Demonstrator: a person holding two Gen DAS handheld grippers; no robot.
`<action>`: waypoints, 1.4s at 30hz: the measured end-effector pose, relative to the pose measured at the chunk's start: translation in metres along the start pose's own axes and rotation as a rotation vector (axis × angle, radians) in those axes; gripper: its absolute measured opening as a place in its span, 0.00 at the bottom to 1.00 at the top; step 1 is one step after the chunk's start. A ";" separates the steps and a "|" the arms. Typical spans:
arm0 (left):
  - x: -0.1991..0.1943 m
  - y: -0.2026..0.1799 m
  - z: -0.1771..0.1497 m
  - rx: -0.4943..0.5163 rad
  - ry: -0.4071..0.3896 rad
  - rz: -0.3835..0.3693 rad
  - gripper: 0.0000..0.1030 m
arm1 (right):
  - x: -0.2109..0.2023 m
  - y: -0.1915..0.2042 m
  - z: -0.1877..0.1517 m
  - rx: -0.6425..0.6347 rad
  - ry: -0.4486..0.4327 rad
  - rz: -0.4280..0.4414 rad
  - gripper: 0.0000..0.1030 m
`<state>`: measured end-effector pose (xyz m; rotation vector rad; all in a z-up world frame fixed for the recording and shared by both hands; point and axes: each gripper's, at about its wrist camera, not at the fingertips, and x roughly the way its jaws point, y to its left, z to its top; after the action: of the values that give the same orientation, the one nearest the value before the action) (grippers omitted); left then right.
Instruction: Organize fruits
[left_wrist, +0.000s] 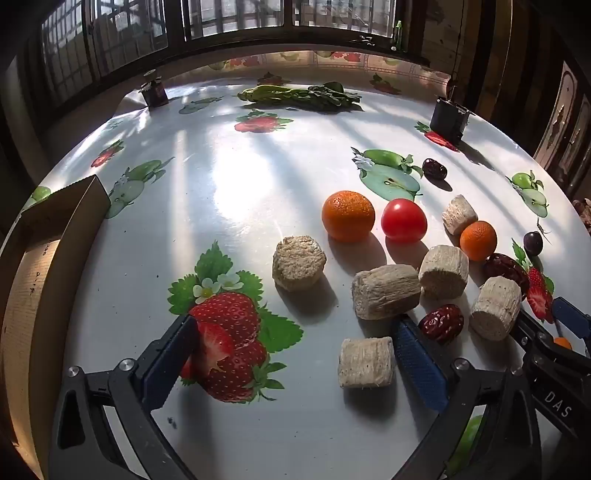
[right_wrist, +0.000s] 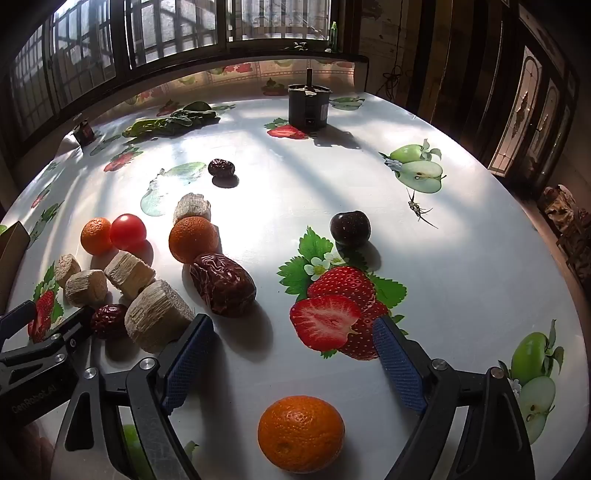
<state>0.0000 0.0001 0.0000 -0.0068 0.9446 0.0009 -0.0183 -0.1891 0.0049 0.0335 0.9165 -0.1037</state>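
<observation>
In the left wrist view my left gripper (left_wrist: 295, 328) is open and empty low over the table; a beige sugarcane piece (left_wrist: 366, 362) lies just inside its right finger. Ahead lie more cane pieces (left_wrist: 299, 263), an orange (left_wrist: 348, 216), a red tomato (left_wrist: 403, 220), a smaller orange (left_wrist: 478, 240), red dates (left_wrist: 443, 322) and a dark cherry (left_wrist: 533, 243). In the right wrist view my right gripper (right_wrist: 293, 328) is open with an orange (right_wrist: 301, 432) lying on the table between its fingers, close to the camera. A large date (right_wrist: 222, 285) and a cherry (right_wrist: 349, 228) lie ahead.
A cardboard box (left_wrist: 40, 280) stands at the left table edge. Leafy greens (left_wrist: 301, 96) lie at the far side. Two dark devices (left_wrist: 448, 119) (right_wrist: 308, 107) stand on the fruit-printed tablecloth. A window wall runs behind the table.
</observation>
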 end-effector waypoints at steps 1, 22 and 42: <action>0.000 0.000 0.000 0.001 0.000 0.002 1.00 | 0.000 0.000 0.000 0.000 0.000 0.000 0.88; 0.000 0.000 0.000 -0.006 -0.001 0.008 1.00 | 0.000 0.000 0.000 -0.001 -0.002 -0.001 0.88; -0.076 0.032 -0.017 0.027 -0.062 -0.042 0.90 | -0.013 0.004 -0.013 -0.015 0.093 0.027 0.89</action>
<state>-0.0584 0.0319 0.0513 -0.0014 0.8824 -0.0506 -0.0362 -0.1832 0.0076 0.0370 1.0095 -0.0706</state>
